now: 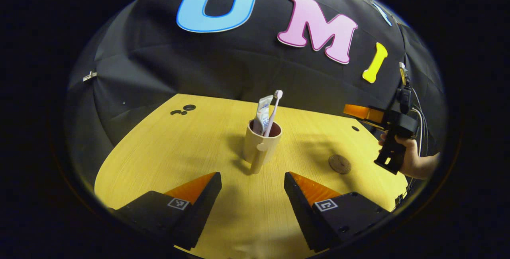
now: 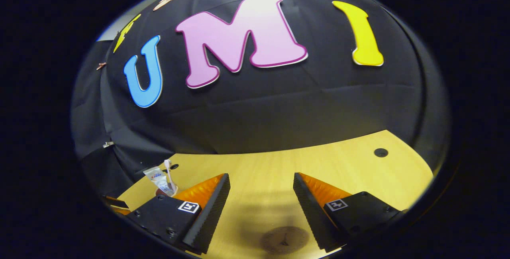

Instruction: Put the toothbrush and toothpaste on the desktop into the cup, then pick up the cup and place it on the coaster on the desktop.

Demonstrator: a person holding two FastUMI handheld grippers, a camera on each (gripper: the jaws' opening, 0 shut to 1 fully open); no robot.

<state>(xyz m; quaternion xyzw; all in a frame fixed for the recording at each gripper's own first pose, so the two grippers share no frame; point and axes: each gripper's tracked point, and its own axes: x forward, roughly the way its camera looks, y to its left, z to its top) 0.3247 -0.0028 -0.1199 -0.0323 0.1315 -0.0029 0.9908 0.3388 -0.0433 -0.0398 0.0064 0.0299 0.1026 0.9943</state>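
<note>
Toothbrush (image 1: 274, 111) and toothpaste tube (image 1: 263, 116) both stand in the cup (image 1: 261, 143), leaning on the rim, so we judge the loading half done. What's left is cup to coaster (image 1: 339, 163).

Left gripper (image 1: 252, 187) has its fingers spread wide, holding nothing, with the cup dead ahead and centred on the gap, near but apart from the fingertips. The cup's handle points at us (it may get in the way of a side pinch, so we'd rather straddle the body).

Right gripper (image 2: 261, 189) is also spread and empty, held above the tabletop (image 2: 350, 167) with the coaster (image 2: 284, 240) just below and between its fingers. From the left gripper view it sits off to the right in a hand (image 1: 410, 159), clear of the cup's path. From the right gripper view the cup's contents peek out at far left.

Coaster lies right of the cup, well apart: short lateral carry, keep it upright.
</note>
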